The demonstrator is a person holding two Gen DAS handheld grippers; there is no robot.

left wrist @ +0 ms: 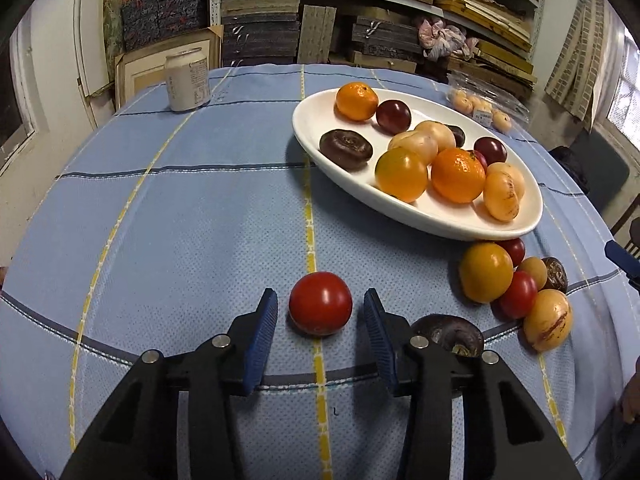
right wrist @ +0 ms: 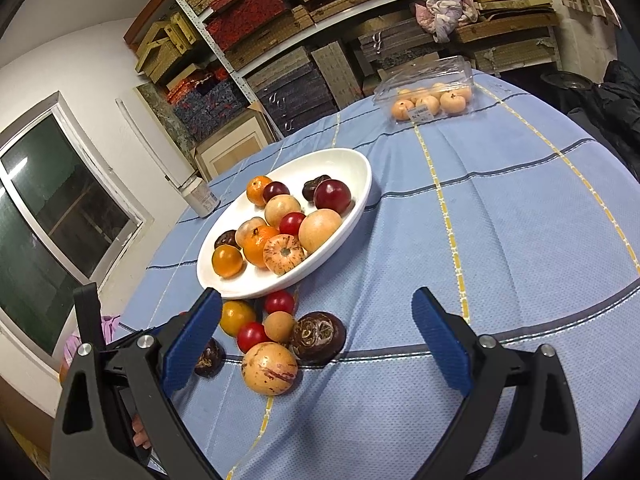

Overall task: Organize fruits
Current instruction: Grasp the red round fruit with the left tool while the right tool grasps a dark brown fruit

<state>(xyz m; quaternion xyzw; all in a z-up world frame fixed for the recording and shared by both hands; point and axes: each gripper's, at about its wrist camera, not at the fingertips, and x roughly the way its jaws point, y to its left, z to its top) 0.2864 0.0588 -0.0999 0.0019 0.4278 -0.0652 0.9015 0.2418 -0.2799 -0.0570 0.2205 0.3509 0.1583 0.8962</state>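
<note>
Fruits are partly sorted: about a dozen lie in the white dish [left wrist: 316,120], seven remain on the cloth. Left gripper [left wrist: 320,312] straddles a red tomato [left wrist: 320,303], pads not touching. Right gripper [right wrist: 316,308] gapes wide, empty.

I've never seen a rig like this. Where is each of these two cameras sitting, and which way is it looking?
Left wrist: sits on the left gripper, looks down along its blue fingers at a red tomato lying between them untouched.
Right wrist: sits on the right gripper, angled down over loose fruit; fingers wide apart, nothing held.
Shared: the white oval dish of fruit, the blue checked tablecloth, the can.
</note>
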